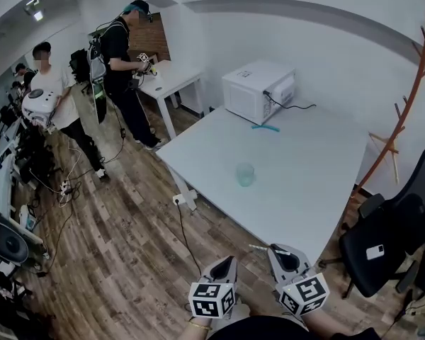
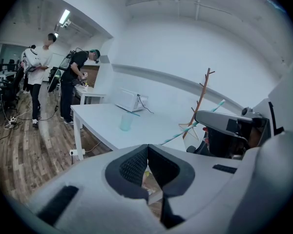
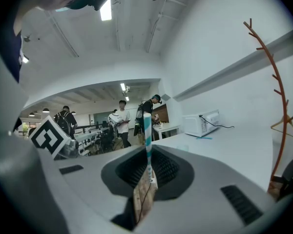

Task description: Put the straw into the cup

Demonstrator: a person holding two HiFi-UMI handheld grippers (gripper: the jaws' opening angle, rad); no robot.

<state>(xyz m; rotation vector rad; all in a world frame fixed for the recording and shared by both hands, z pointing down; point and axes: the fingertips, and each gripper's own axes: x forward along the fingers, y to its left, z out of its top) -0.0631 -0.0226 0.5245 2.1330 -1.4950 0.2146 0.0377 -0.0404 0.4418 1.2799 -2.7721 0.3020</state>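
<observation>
The right gripper is clamped on the striped straw, well apart from the cup on the counter, while the left gripper is closed on nothing.

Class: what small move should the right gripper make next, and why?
Probably carry the right gripper forward over the table toward the cup: its jaws are shut on the straw, and the cup stands upright, far ahead mid-table.
</observation>
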